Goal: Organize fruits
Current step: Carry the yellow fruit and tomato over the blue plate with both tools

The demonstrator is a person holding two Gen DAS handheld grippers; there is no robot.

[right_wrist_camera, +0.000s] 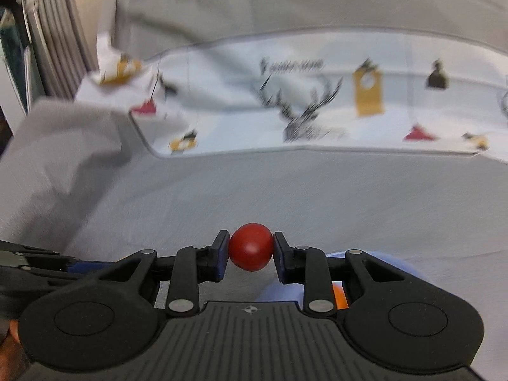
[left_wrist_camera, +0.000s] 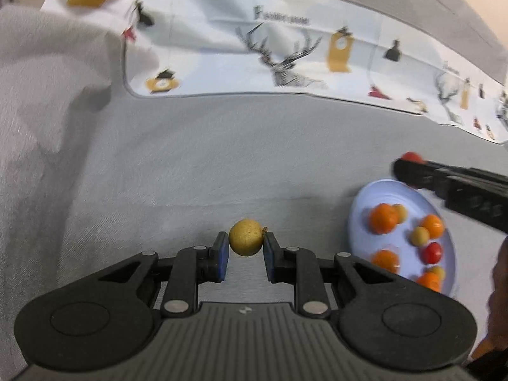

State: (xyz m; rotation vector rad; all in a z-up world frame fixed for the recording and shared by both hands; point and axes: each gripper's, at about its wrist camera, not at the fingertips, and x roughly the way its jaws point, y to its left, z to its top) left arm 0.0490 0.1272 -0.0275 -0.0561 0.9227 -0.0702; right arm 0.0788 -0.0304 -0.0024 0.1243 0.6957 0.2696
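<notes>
My left gripper (left_wrist_camera: 246, 247) is shut on a small round tan fruit (left_wrist_camera: 246, 237), held above the grey cloth. My right gripper (right_wrist_camera: 250, 250) is shut on a red cherry tomato (right_wrist_camera: 250, 246). In the left wrist view the right gripper (left_wrist_camera: 400, 166) reaches in from the right over the far rim of a pale blue plate (left_wrist_camera: 360, 219), with the red tomato (left_wrist_camera: 412, 156) at its tip. The plate holds several small orange fruits (left_wrist_camera: 383, 218), tan fruits (left_wrist_camera: 420, 236) and a red tomato (left_wrist_camera: 431, 252). In the right wrist view only a strip of the plate (right_wrist_camera: 384, 258) shows under the fingers.
A grey cloth (left_wrist_camera: 190, 174) covers the surface. A white printed sheet with deer and clock pictures (left_wrist_camera: 285, 57) lies across the far side. Rumpled grey fabric (left_wrist_camera: 47, 95) rises at the left. A person's hand (left_wrist_camera: 498, 301) shows at the right edge.
</notes>
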